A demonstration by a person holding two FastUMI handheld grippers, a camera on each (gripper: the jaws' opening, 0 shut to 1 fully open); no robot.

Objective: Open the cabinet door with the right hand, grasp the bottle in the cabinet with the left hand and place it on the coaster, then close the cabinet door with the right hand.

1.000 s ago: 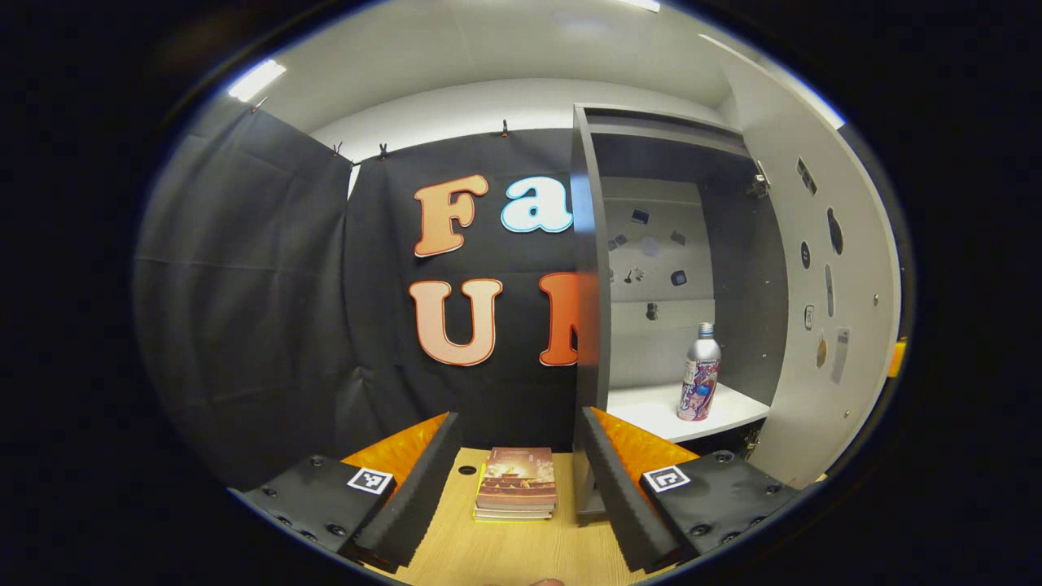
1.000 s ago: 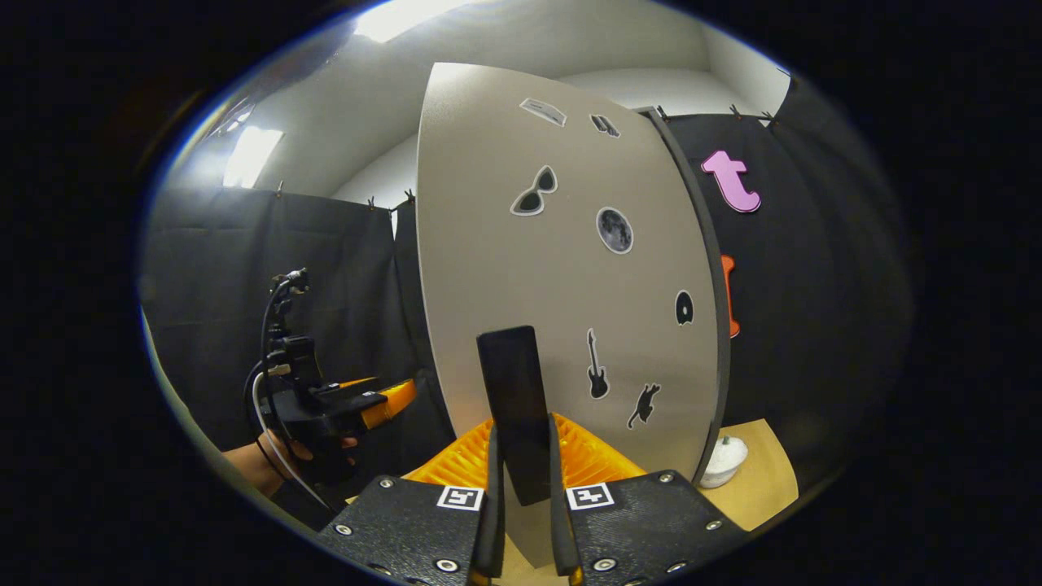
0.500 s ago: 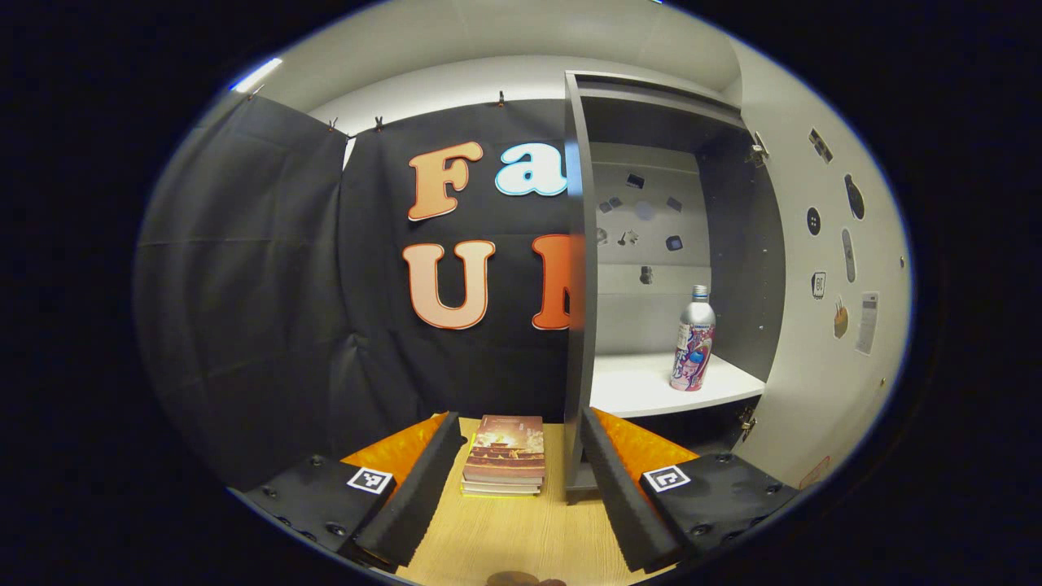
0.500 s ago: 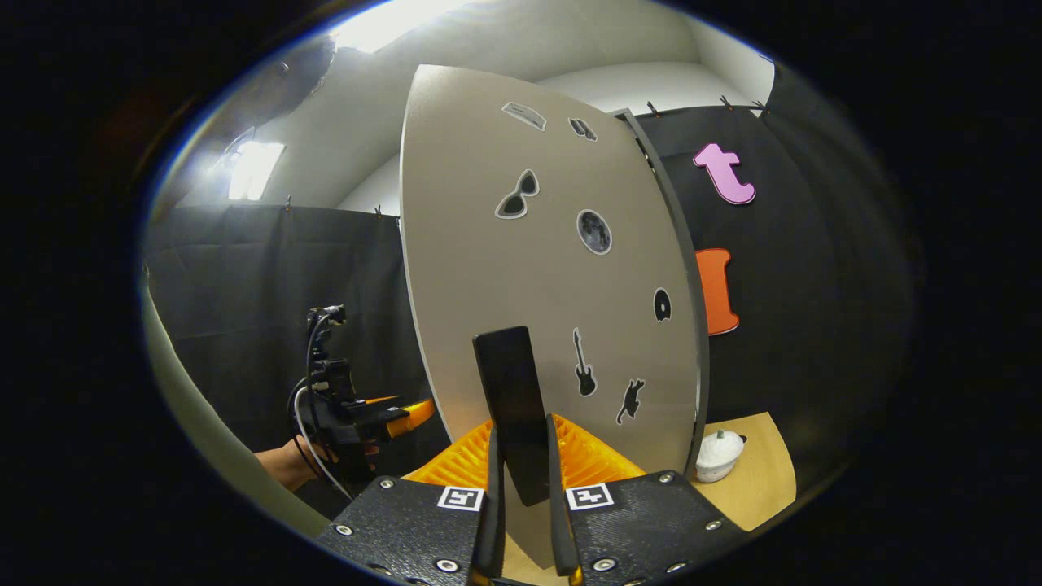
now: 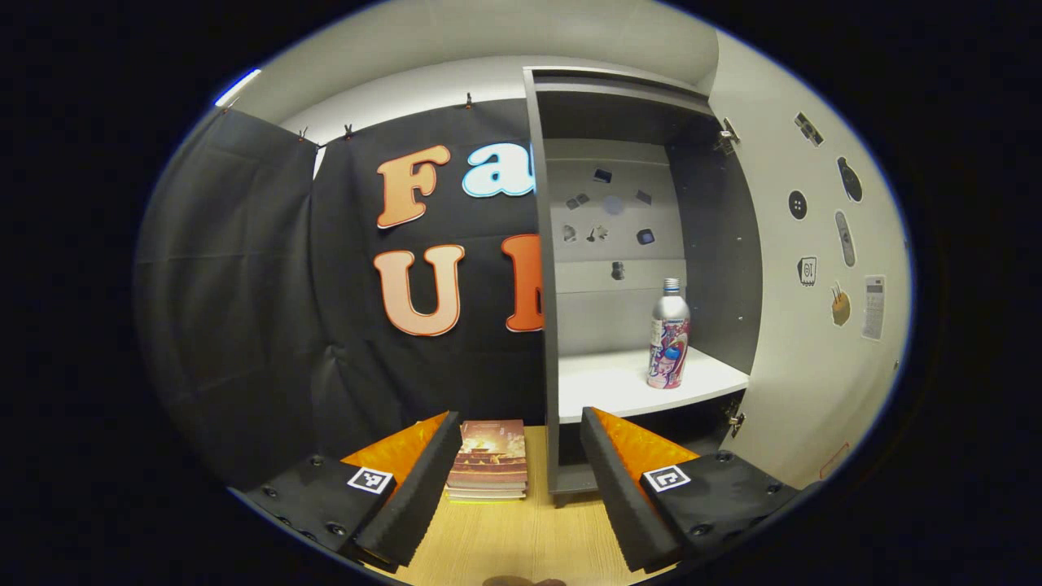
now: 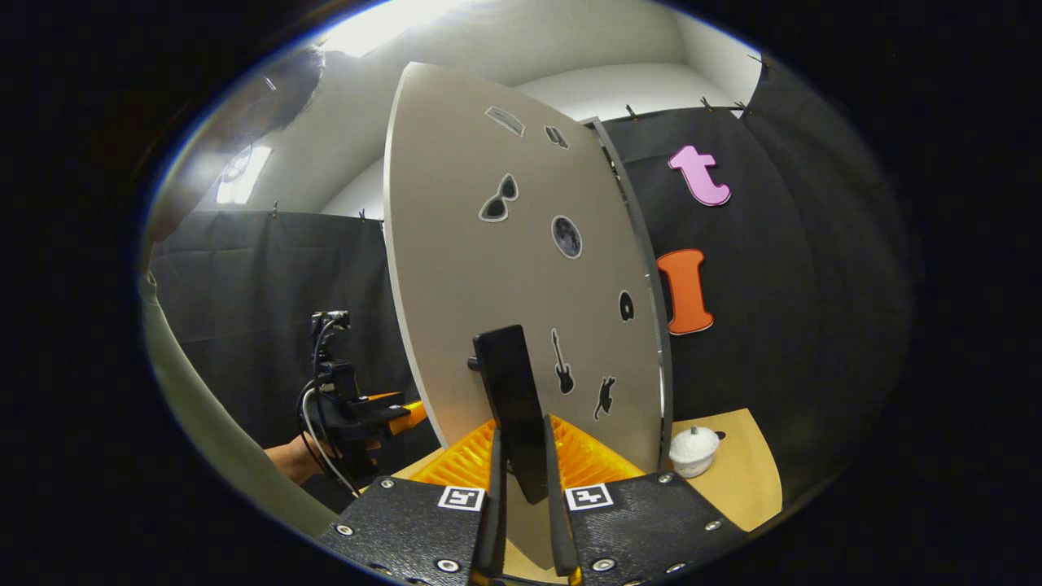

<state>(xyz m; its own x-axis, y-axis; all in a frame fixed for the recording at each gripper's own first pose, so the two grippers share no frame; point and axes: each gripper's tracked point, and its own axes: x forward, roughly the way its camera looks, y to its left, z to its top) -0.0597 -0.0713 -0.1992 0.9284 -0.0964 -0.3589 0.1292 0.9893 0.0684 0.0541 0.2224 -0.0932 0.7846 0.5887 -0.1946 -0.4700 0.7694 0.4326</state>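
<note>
Left gripper view: my left gripper (image 5: 513, 480) spread open and empty over the table (image 5: 521, 541), bottle (image 5: 668, 335) upright on the cabinet shelf (image 5: 619, 382), right view: my right gripper (image 6: 521, 488) clamped on the door handle (image 6: 511, 399), cabinet door (image 6: 505, 268) swung open.

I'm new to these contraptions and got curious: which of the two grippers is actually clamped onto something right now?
The right gripper: its fingers pinch the black door handle. The left gripper hangs open, holding nothing.

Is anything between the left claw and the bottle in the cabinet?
No. In the left gripper view, bare white shelf lies between the open left claw and the bottle.
</note>
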